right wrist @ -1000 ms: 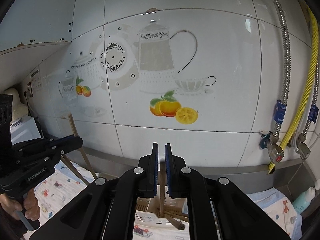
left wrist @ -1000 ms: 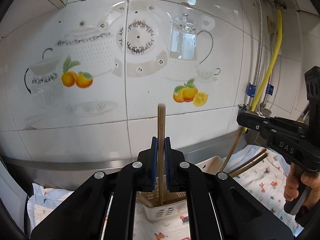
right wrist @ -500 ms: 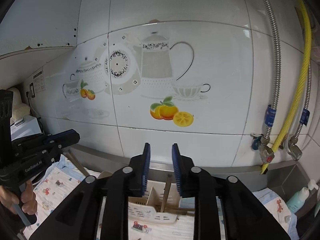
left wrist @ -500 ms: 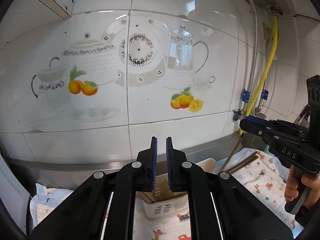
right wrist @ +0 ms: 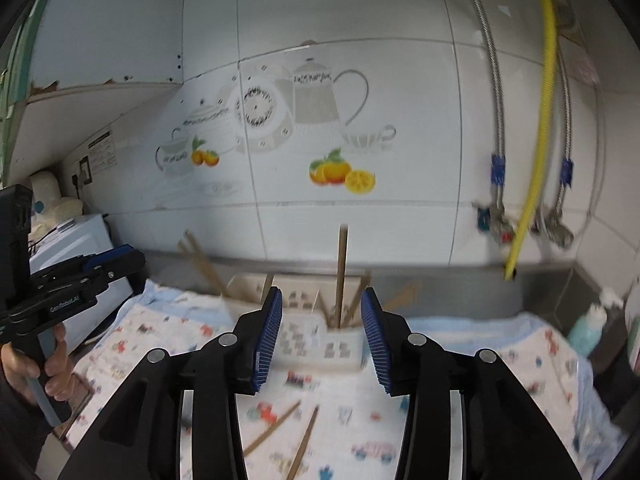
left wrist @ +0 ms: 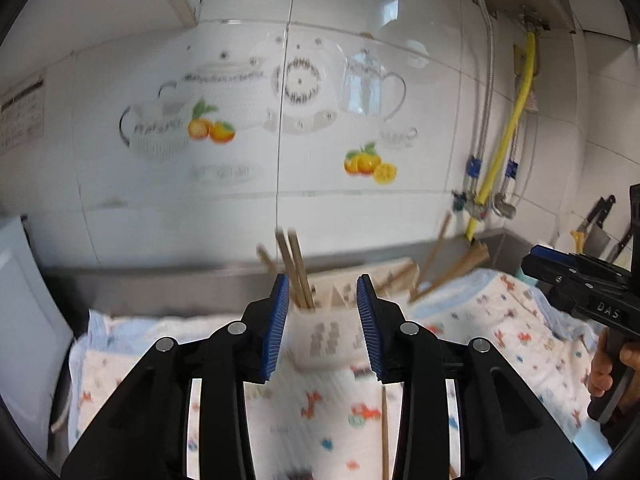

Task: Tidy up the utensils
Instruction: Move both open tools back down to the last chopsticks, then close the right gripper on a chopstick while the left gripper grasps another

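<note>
Left tool (left wrist: 323, 328) has its jaws spread apart, holding nothing, above the printed cloth (left wrist: 516, 344) on the tabletop, facing the white utensil caddy (left wrist: 332, 338) where wooden chopsticks (left wrist: 296, 272) stand leaning. Right tool (right wrist: 321, 338) also gapes with nothing between its pads, caddy (right wrist: 320, 344) ahead with one chopstick (right wrist: 342, 276) upright in it. Two loose chopsticks (right wrist: 304, 444) lie on the cloth below.

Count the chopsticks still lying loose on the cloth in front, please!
2 in the right wrist view: one chopstick left, another chopstick beside it. The tools may hide more.
</note>
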`<control>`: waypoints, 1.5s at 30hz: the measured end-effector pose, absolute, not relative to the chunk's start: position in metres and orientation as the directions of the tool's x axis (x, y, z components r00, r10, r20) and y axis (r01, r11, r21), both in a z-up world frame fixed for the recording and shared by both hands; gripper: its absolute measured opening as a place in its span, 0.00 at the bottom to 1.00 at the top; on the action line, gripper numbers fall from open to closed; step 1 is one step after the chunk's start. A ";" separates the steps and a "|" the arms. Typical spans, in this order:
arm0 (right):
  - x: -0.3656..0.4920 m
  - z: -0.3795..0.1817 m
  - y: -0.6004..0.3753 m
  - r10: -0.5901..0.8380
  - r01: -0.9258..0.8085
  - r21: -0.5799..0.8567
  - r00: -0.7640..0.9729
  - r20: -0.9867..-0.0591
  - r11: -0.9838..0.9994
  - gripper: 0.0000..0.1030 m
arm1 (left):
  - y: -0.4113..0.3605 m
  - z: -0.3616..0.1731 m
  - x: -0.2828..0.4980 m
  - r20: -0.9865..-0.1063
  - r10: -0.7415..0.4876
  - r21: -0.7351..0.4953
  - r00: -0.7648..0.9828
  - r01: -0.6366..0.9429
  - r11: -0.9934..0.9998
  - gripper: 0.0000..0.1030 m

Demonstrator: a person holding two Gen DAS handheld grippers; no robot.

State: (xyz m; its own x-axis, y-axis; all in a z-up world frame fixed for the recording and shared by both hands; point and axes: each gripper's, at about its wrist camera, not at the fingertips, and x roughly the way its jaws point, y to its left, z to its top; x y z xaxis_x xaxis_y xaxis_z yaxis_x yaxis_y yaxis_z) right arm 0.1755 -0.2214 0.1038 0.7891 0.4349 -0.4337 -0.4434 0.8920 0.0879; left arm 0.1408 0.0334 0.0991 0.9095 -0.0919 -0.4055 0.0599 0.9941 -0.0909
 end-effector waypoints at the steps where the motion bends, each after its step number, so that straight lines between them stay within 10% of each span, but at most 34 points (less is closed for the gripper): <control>1: 0.169 0.099 -0.222 0.430 -0.441 0.085 0.788 -0.441 0.894 0.40 | 0.033 0.093 0.134 -0.413 -0.087 -0.092 0.906 0.054 0.994 0.39; 15: 0.075 -0.005 -0.212 0.370 -0.422 0.051 0.722 -0.585 0.905 0.41 | 0.037 0.010 0.079 -0.524 -0.064 -0.142 0.850 -0.013 0.990 0.66; 45: 0.066 -0.112 -0.187 0.322 -0.312 0.159 0.589 -0.742 0.937 0.14 | 0.048 -0.038 0.050 -0.576 0.011 -0.124 0.818 -0.100 0.987 0.79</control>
